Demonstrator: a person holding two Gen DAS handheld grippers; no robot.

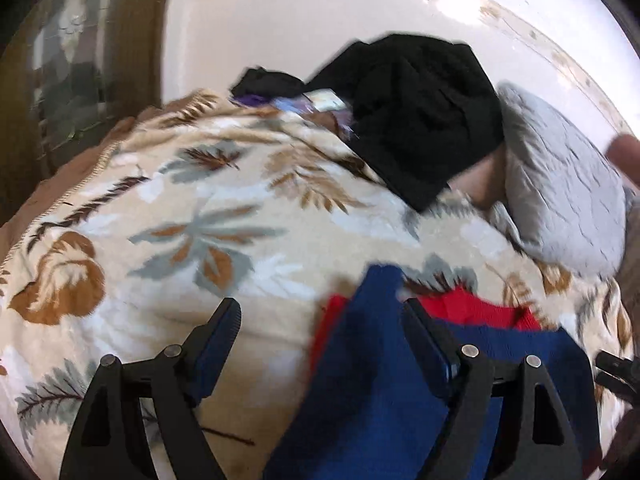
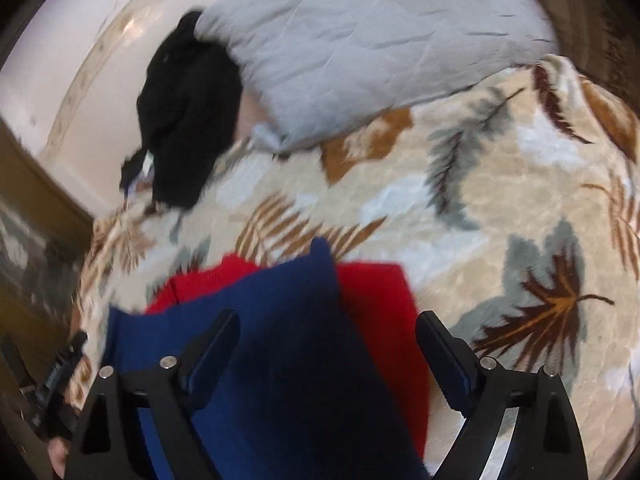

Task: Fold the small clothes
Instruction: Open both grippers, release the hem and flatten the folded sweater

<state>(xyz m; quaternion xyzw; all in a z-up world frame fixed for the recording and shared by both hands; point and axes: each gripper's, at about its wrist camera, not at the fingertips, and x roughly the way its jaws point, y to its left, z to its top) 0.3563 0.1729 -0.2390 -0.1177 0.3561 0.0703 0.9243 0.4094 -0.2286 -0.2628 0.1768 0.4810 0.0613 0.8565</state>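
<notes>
Lying flat on a cream plush blanket with brown and grey leaf print [image 1: 224, 216], a small blue knitted garment [image 1: 380, 380] overlaps a red knitted piece [image 1: 476, 308] beneath it; both sit at the near edge of each view. Left gripper [image 1: 322, 316]: jaws spread wide, one finger over bare blanket, the other over the blue knit; neither pad visibly pinches cloth. Right gripper [image 2: 326, 328]: jaws also spread wide, straddling the blue garment [image 2: 280, 360], with the red piece [image 2: 376, 304] showing between the blue edge and the right-hand finger; whether the pads touch the fabric cannot be told, as both frames are motion-blurred. Farther back on the bed, a crumpled black garment [image 1: 416, 116] lies against a pale grey quilted pillow [image 1: 560, 196]. Left wrist view only: some purple and light-coloured items [image 1: 308, 104] by the black garment's edge, too blurred to identify, and a wood-framed panel [image 1: 80, 60] at far left. Right wrist view only: most of the pillow [image 2: 360, 40], the black garment [image 2: 188, 120] tucked at its left end, and, at lower left, part of the other black gripper [image 2: 60, 376] beside the blue knit. A pale wall [image 1: 320, 20] backs the bed.
</notes>
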